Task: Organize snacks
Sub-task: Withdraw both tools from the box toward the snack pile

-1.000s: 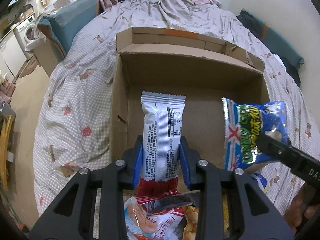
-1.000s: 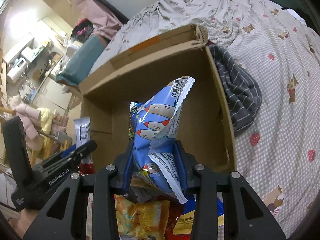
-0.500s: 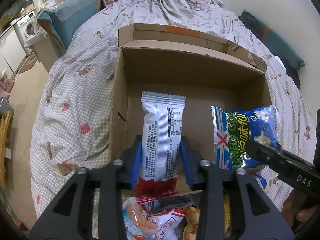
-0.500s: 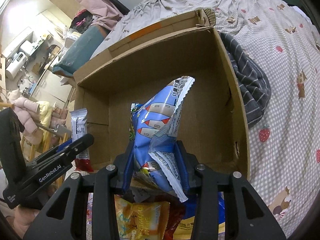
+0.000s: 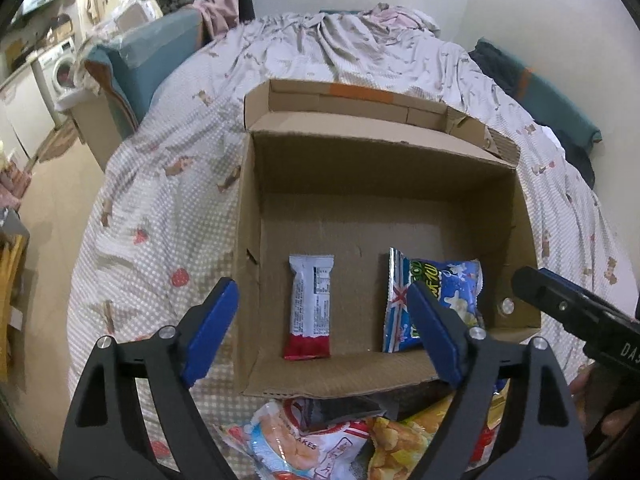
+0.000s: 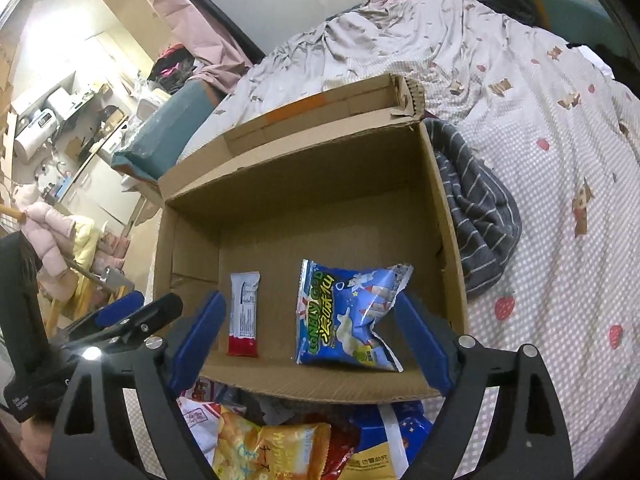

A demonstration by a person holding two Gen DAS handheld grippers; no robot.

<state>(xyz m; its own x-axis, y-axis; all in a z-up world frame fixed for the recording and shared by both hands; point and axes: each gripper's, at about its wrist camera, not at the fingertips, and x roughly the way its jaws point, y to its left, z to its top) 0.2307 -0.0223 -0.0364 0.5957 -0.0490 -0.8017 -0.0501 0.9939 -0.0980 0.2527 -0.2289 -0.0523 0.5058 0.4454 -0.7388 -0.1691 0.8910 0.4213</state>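
Left wrist view: left gripper [image 5: 324, 320] hangs over the near edge of an open box [image 5: 524, 216] set on a bed [image 5: 160, 200]. Its jaws are spreading wide, blue pads well apart, nothing pressed between them. A bar [image 5: 310, 306] in a white wrapper with a red end lies flat on the box floor, near the left wall, lengthwise toward the far wall. To its right lies a blue bag [image 5: 434, 300], also flat on the floor, partly behind the right pad. The two are apart, bare cardboard between them. Right gripper [image 5: 576, 312] shows at the right edge, just beside the box's right wall. Right wrist view: right gripper [image 6: 316, 340] likewise opening, pads wide, empty; the blue bag [image 6: 348, 316] lies crumpled on the floor below and between them, touching neither. The bar [image 6: 243, 314] sits left of it. More snack packs [image 6: 272, 448] are piled on the bed just outside the near wall. A striped cloth [image 6: 476, 208] lies against the box's right side.
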